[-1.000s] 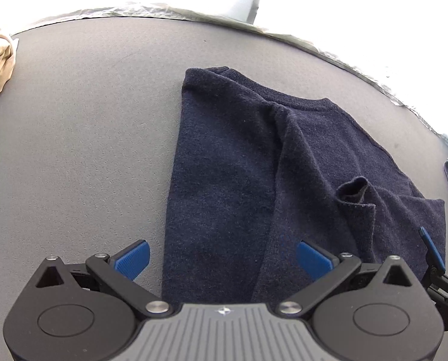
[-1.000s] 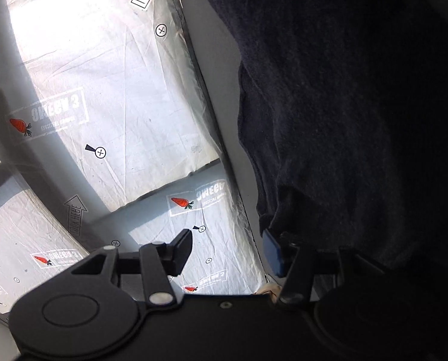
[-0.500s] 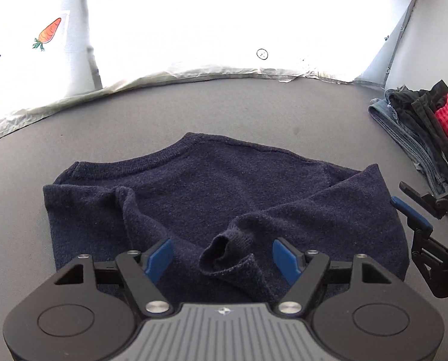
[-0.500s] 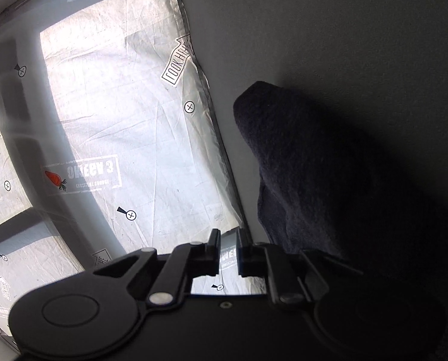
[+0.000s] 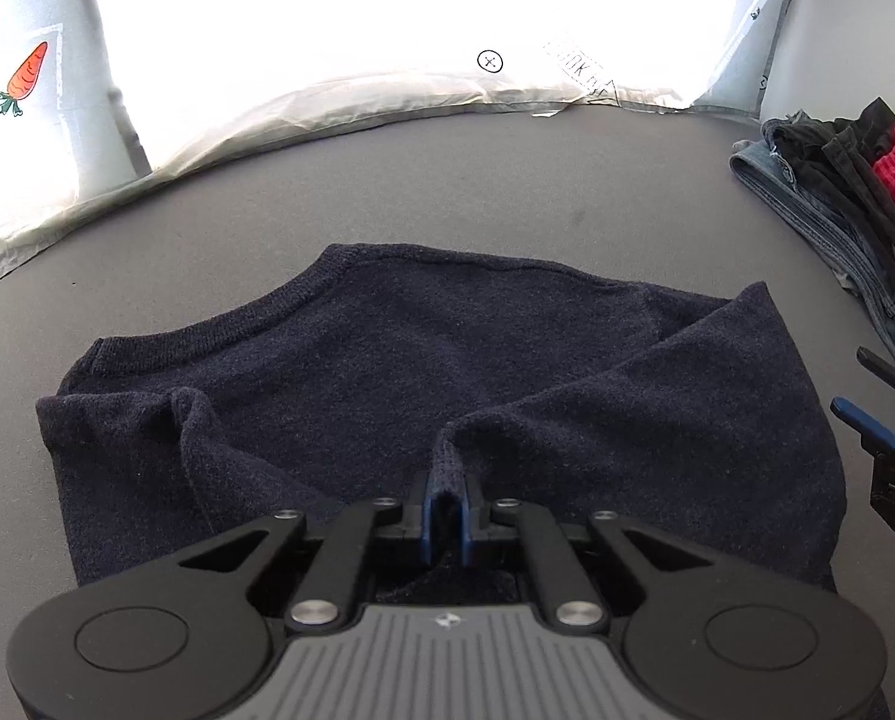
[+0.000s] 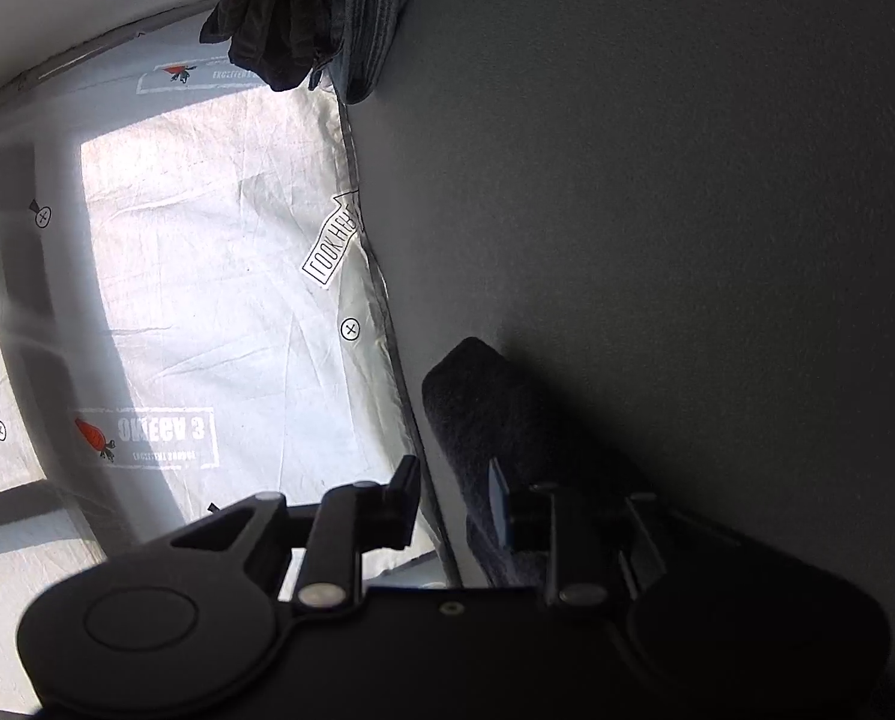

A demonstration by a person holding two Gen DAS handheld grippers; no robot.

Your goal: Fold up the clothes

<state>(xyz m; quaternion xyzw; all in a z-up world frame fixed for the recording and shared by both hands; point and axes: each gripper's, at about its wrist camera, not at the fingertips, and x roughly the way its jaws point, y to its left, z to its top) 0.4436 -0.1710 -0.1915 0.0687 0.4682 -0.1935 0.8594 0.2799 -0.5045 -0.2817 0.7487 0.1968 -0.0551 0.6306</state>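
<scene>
A dark navy sweater (image 5: 423,360) lies half folded on the grey table (image 5: 447,180). One sleeve is laid across its body. My left gripper (image 5: 444,510) is shut on that sleeve's cuff, which stands pinched up between the blue pads. My right gripper (image 5: 879,399) shows at the right edge, just off the sweater's right side. In the right wrist view the right gripper (image 6: 456,501) has its jaws apart and opening. The sweater's edge (image 6: 483,408) lies beside the blue pad (image 6: 498,504), with no cloth pressed between the pads.
A pile of folded clothes (image 5: 837,198), denim, black and red, sits at the table's right end; the pile (image 6: 309,18) also shows in the right wrist view. A silver sheet with carrot prints (image 6: 207,300) lies beyond the table's edge.
My left gripper swung round the sweater and closed on the sleeve cuff. My right gripper let go of the sweater's edge, shut, then opened partly again while drawing back along the table edge.
</scene>
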